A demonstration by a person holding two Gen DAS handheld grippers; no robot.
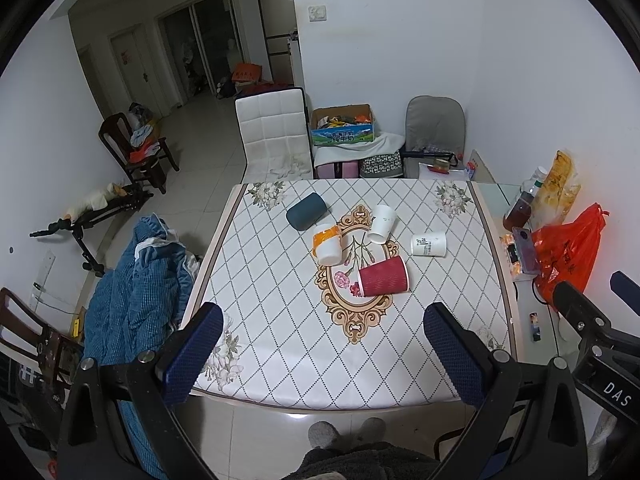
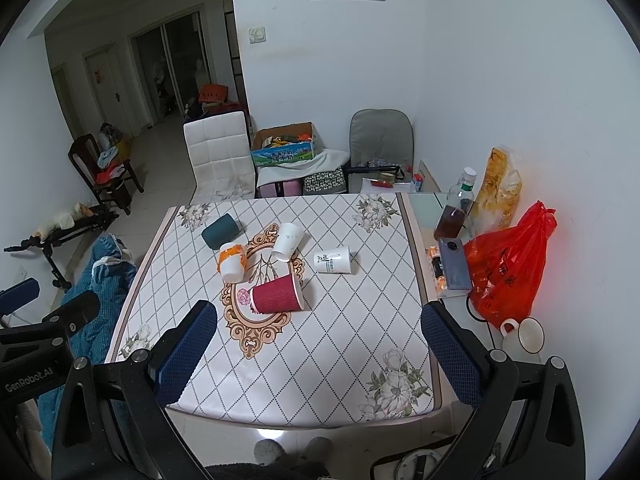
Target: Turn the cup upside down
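Observation:
Several cups lie on their sides on the patterned tablecloth (image 1: 280, 320): a red ribbed cup (image 1: 383, 277) (image 2: 277, 293), an orange-and-white cup (image 1: 328, 243) (image 2: 232, 265), a plain white cup (image 1: 382, 224) (image 2: 287, 241), a white printed cup (image 1: 429, 244) (image 2: 332, 259) and a dark teal cup (image 1: 306, 211) (image 2: 219, 230). My left gripper (image 1: 324, 356) is open and empty, high above the table's near edge. My right gripper (image 2: 320, 354) is open and empty, also above the near edge.
On the glass strip at the right are a red plastic bag (image 2: 508, 268), a phone (image 2: 454, 263), a bottle (image 2: 456, 210), a yellow snack bag (image 2: 498, 188) and a white mug (image 2: 524, 336). A white chair (image 1: 274, 136) stands behind the table. A blue blanket (image 1: 132, 292) lies left.

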